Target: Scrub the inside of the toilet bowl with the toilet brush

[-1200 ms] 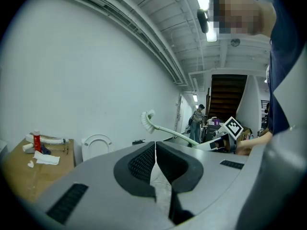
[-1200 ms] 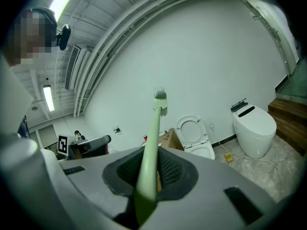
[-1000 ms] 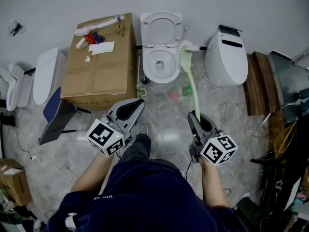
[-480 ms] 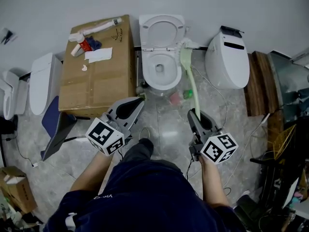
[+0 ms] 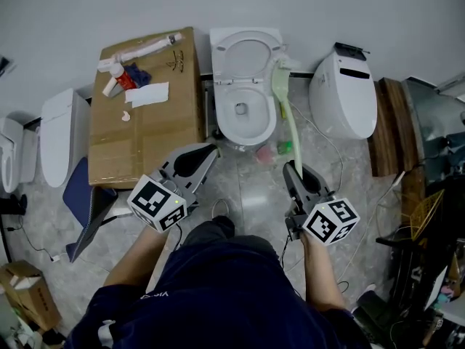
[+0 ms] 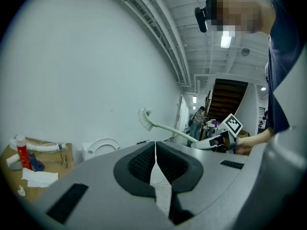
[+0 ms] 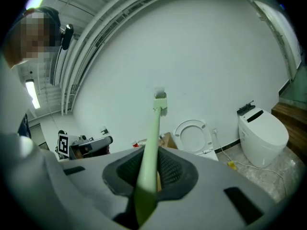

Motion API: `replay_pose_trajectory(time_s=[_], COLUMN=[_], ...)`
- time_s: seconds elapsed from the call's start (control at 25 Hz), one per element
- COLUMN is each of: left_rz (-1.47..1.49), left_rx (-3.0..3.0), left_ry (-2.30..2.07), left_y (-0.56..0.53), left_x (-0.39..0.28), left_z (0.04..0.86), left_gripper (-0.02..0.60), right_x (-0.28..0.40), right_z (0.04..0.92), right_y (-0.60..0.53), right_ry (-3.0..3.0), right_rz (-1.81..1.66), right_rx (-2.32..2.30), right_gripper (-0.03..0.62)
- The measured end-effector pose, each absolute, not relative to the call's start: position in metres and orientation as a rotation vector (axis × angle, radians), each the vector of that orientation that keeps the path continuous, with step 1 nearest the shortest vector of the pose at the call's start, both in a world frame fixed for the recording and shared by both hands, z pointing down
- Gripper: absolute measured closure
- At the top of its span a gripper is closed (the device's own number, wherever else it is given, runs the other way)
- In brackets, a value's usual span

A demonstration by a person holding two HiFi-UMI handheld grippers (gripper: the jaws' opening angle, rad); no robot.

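Observation:
The white toilet point(image 5: 244, 106) stands against the wall with its lid point(image 5: 245, 51) raised and the bowl uncovered. My right gripper point(image 5: 290, 168) is shut on the pale green handle of the toilet brush point(image 5: 291, 132). The brush points forward and up, and its bristle head point(image 5: 280, 81) hangs by the bowl's right rim, outside the bowl. In the right gripper view the handle point(image 7: 150, 145) runs up from my jaws to the head point(image 7: 159, 100), with the toilet point(image 7: 192, 136) beyond. My left gripper point(image 5: 211, 150) is shut on nothing, low and left of the bowl; its jaws point(image 6: 155, 147) meet edge to edge.
A cardboard box point(image 5: 147, 126) with tubes, a red bottle and paper stands left of the toilet. A second white toilet point(image 5: 343, 93) stands to the right, another unit point(image 5: 57, 135) far left. Small pink point(image 5: 264, 151) and green items lie at the bowl's foot. Wooden steps point(image 5: 389, 126) and cables lie right.
The person has stepped closer to the toilet, so bowl and box sit nearer both grippers. The brush stays held in the right gripper, its head still beside the right rim.

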State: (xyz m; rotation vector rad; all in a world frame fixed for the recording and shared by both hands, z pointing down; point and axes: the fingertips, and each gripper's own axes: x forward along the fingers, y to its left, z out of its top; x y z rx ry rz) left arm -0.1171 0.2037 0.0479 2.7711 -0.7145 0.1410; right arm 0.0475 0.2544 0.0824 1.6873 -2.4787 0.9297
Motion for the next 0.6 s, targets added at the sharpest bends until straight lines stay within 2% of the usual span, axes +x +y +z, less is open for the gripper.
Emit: replay_pose_trajectory(time_s=[0.6], left_rz=[0.131], left_rx=[2.781], left_ry=[-0.710], left_y=[0.168], left_x=[-0.125], left_z=[0.046], left_gripper=[0.546], right_x=[0.042], right_z=[0.080], right_y=[0.219], right_ry=[-2.470], right_rz=[0.915], right_rx=[1.712], right_gripper=[0.536])
